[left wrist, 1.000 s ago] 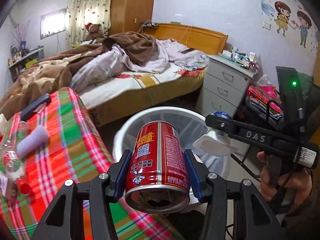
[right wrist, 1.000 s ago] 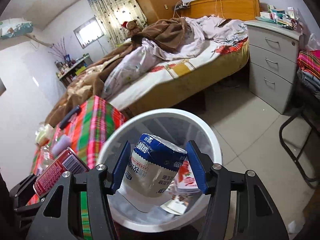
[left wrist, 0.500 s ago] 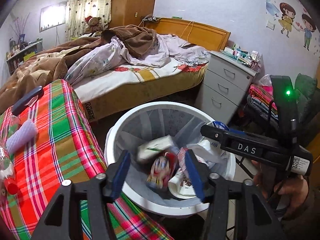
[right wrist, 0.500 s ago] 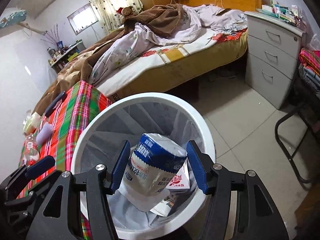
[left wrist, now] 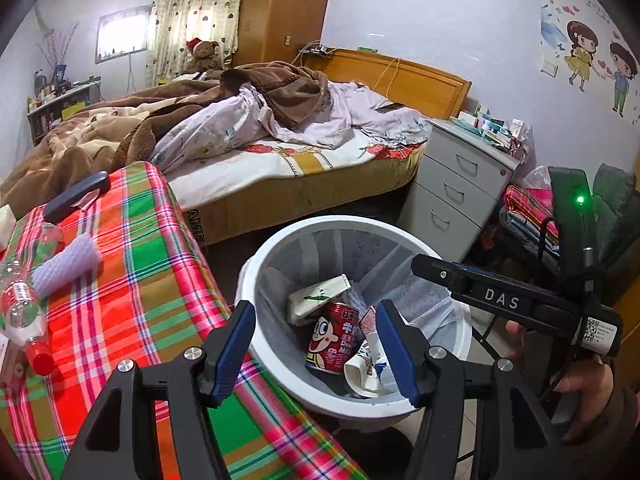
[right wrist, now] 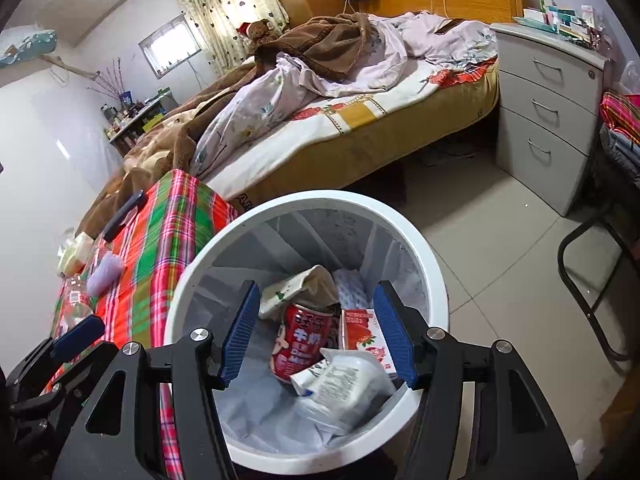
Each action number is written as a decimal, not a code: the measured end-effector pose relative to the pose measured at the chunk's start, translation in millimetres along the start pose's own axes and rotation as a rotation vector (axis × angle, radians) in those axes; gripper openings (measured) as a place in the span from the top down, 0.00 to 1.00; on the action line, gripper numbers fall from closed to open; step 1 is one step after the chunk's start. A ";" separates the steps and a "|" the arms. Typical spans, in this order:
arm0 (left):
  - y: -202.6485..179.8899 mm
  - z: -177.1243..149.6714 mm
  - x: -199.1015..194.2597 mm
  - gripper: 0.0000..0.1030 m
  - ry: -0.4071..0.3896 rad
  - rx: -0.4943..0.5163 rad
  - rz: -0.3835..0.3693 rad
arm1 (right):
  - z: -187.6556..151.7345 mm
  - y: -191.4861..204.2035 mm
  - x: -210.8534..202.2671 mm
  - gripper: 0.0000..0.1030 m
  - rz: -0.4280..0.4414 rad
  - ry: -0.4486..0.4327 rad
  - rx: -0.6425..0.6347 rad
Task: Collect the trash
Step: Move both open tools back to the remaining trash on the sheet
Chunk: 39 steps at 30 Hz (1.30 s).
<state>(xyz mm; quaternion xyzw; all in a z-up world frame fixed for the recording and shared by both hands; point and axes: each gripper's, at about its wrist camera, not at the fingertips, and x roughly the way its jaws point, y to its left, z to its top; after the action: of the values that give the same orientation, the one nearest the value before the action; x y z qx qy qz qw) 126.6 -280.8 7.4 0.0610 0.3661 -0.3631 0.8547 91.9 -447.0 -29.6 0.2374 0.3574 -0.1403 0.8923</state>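
My left gripper (left wrist: 316, 314) hangs open over the white trash bin (left wrist: 360, 222) with nothing between its blue pads. Beneath it, a red drink can (left wrist: 334, 340) lies in the bin among paper cartons. My right gripper (right wrist: 317, 300) is open above the same bin (right wrist: 320, 198), its pads also bare. A white plastic pouch (right wrist: 340, 384) rests in the bin beside the can (right wrist: 298, 344) and a red strawberry carton (right wrist: 366, 338). In the left wrist view, one of the right gripper's fingers (left wrist: 440, 274) reaches over the bin's right rim.
A plaid-covered table (left wrist: 140, 280) stands left of the bin, with a plastic bottle (left wrist: 24, 312) and a lilac roller (left wrist: 66, 264) on it. Behind are an unmade bed (left wrist: 280, 152) and a grey drawer cabinet (left wrist: 452, 192). A black chair frame (right wrist: 580, 280) stands on the right.
The red can left my left gripper and now lies in the bin. The white pouch dropped from my right gripper into the bin. Both pairs of jaws are now empty.
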 end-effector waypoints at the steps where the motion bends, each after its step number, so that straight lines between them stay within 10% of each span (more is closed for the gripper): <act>1: 1.2 0.2 -2.3 0.40 -0.002 -0.002 0.002 | -0.3 1.9 -0.5 0.41 0.000 0.000 -0.003; 39: 162.9 -49.4 -121.6 0.40 -0.120 -0.245 0.308 | -26.1 137.0 1.0 0.41 0.184 -0.020 -0.247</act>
<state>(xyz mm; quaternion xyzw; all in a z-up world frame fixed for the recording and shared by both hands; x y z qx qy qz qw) 149.3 -73.7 26.7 -0.0101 0.3423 -0.1839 0.9213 135.3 -317.2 -2.5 0.1562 0.3397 -0.0156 0.9273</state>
